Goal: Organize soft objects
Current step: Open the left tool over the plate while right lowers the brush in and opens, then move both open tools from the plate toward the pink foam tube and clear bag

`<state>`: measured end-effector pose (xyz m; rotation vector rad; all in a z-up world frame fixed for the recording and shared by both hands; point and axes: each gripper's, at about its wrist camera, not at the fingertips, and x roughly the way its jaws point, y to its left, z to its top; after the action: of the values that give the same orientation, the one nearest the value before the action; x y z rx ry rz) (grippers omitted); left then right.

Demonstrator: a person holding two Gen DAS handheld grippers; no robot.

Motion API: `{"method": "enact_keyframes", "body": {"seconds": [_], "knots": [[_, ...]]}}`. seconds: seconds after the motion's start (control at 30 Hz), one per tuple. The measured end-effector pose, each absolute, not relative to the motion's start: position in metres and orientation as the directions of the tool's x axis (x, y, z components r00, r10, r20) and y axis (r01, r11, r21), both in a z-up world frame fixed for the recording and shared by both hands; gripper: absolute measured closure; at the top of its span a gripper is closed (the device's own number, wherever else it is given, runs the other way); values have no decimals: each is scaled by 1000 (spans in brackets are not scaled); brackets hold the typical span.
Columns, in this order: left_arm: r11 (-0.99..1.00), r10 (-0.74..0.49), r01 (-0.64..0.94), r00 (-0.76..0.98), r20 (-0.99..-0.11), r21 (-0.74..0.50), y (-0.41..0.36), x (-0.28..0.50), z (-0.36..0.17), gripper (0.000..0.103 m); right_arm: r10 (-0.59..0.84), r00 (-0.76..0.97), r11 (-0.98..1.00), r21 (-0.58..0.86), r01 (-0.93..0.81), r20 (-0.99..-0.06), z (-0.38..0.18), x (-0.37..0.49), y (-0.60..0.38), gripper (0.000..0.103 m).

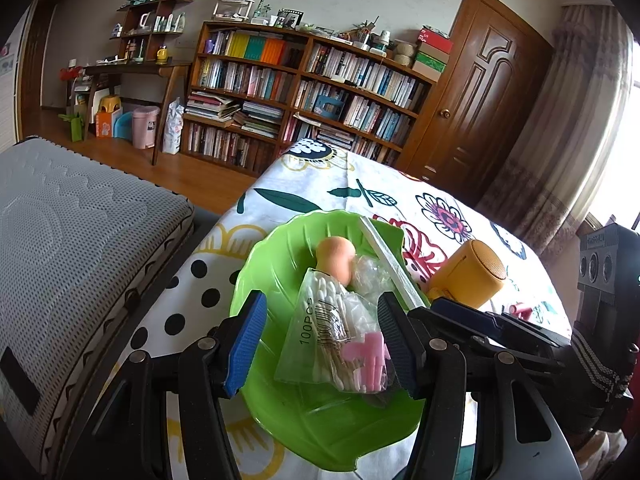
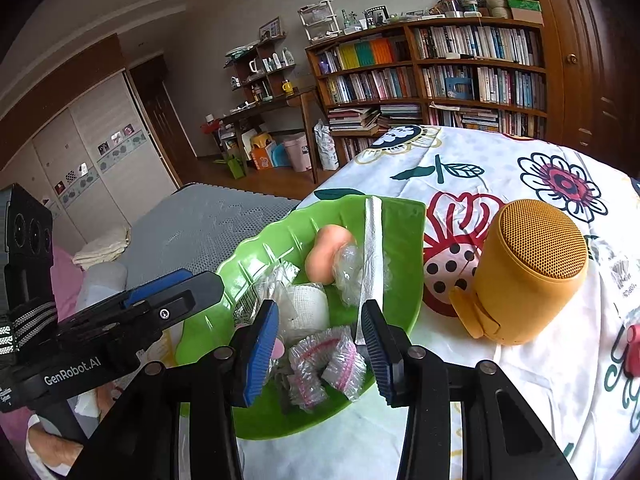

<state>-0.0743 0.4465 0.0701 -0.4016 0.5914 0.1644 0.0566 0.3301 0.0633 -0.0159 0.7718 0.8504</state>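
Green tray (image 1: 280, 248), peach sponge (image 1: 335, 255), mustard speaker (image 2: 532, 264), floral tablecloth (image 2: 520, 168)

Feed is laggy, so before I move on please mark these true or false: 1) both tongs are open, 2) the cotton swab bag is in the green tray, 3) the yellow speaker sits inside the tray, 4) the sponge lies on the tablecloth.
1) True: left tongs and right tongs are open, gripping nothing.
2) True: the cotton swab bag lies in the green tray.
3) False: the yellow speaker lies on the tablecloth beside the tray.
4) False: the sponge is in the tray.
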Motion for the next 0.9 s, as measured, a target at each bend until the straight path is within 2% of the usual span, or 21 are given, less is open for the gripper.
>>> {"method": "enact_keyframes", "body": {"seconds": [0.13,0.33,0.4,0.47,0.9], "knots": [[912,39,-262,821,-569,-316,446,-74,71,39,672,418,684,295,-667,-611,62,54,319,51],[919,36,-254,817,-576,-302,438,-72,70,35,658,432,707,308,-637,-617,56,54,306,50],[920,40,-256,815,-579,-297,436,-71,69,28,652,434,714,311,-627,-622,54,54,303,50],[919,43,-260,813,-580,-296,434,-72,69,26,647,434,720,313,-620,-627,51,55,299,50],[927,42,-250,808,-587,-278,424,-71,67,26,584,475,786,312,-534,-658,37,56,257,47]]}}
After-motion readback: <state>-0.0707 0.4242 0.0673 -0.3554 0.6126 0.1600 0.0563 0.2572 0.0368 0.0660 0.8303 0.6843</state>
